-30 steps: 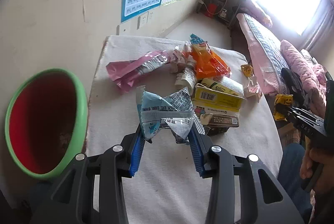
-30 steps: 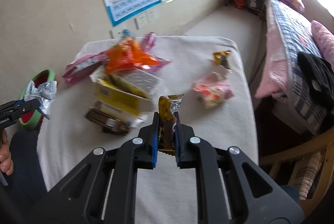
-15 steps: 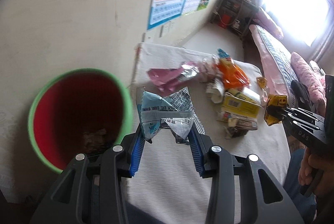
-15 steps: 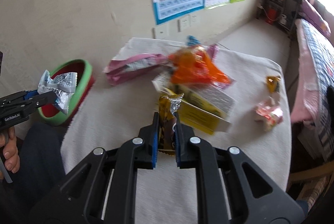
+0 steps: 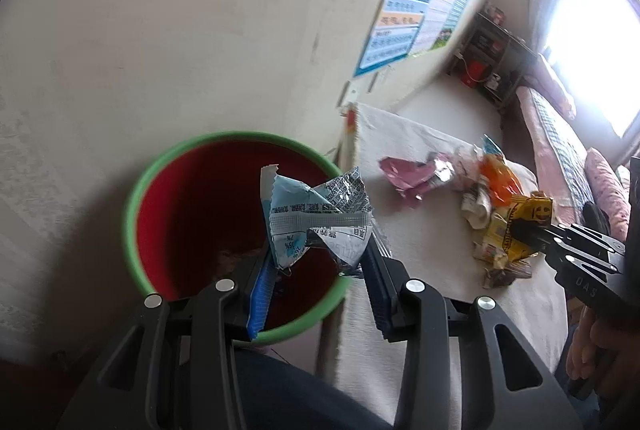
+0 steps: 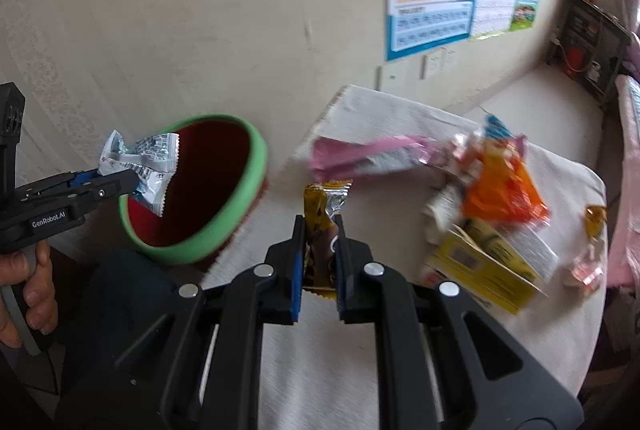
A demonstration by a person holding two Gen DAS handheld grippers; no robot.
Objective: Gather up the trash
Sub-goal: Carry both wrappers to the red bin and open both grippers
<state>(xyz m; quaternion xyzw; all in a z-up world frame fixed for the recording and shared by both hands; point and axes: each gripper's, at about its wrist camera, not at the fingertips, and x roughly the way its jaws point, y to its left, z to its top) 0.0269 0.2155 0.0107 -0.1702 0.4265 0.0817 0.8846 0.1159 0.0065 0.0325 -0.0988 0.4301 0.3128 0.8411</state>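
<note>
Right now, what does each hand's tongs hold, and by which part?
Left tongs: the crumpled blue-and-silver wrapper, pinched at its lower end, over the red bin. Right tongs: the yellow-brown snack wrapper, clamped around its lower half.

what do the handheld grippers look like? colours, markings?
Both the left gripper and right gripper are matte black plastic with cut-out frames, silver round pivot screws and blue pads inside the fingers. White "GenRobot.AI" lettering marks the left one's side. No cables visible.
</note>
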